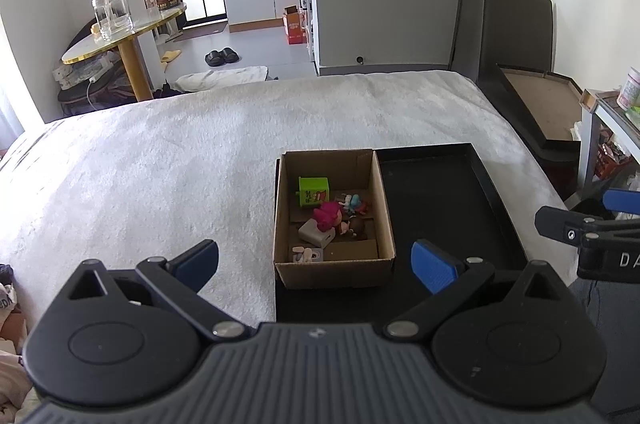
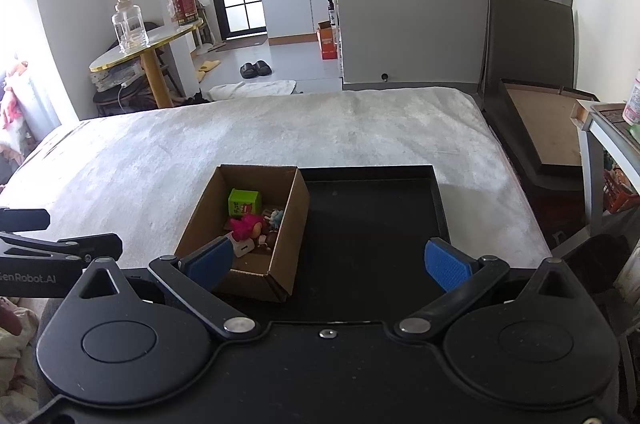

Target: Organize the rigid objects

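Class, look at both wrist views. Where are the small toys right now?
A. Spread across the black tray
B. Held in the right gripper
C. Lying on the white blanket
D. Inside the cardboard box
D: the green cube, pink-haired figure and other small toys sit inside the cardboard box, which stands on the black tray; left gripper and right gripper are both open and hold nothing.

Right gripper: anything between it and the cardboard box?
Nothing but bare black tray between the right gripper and the cardboard box, in the right wrist view.
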